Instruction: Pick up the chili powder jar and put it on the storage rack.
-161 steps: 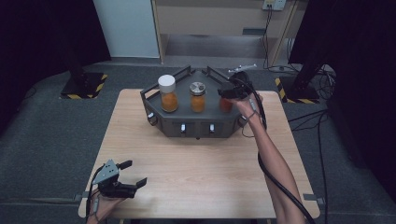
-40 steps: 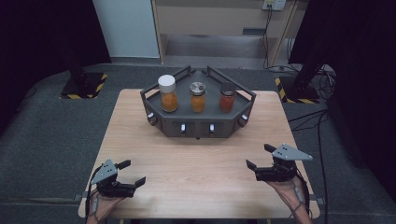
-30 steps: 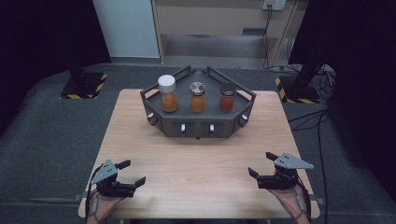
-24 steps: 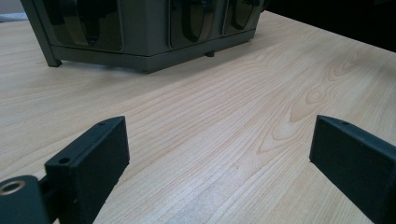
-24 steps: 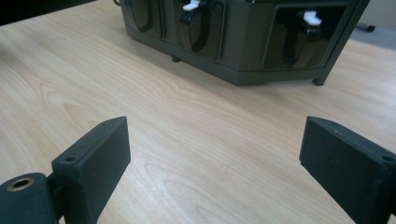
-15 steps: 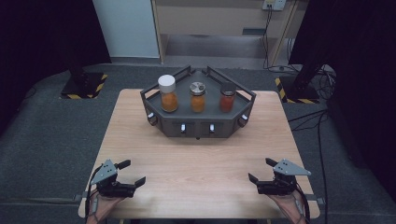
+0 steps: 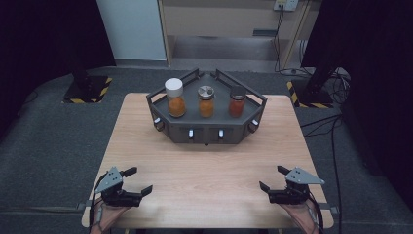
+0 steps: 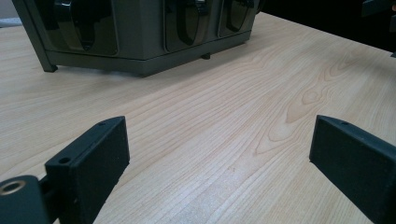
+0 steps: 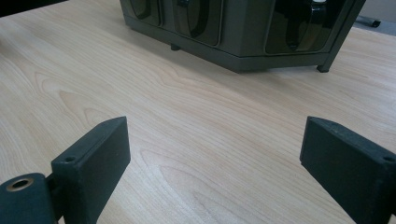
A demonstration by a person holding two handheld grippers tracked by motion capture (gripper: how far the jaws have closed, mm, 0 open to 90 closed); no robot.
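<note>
Wooden table [image 7: 209, 165], dark rack [image 7: 207, 131] on it

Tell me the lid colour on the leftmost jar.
White, on the leftmost jar; clearest in the high view.

Left gripper [image 7: 137, 181] and right gripper [image 7: 271, 179] rest low, fingers spread.

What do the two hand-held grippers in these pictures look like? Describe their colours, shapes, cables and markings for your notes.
Each hand-held gripper, left and right, is black, with a grey three-cornered plate on top. The jaws are flat, blocky black pads with a small round hole near the base, and a brass-coloured ring shows by the hinge. A dark cable trails from the right one. No lettering is legible.
</note>
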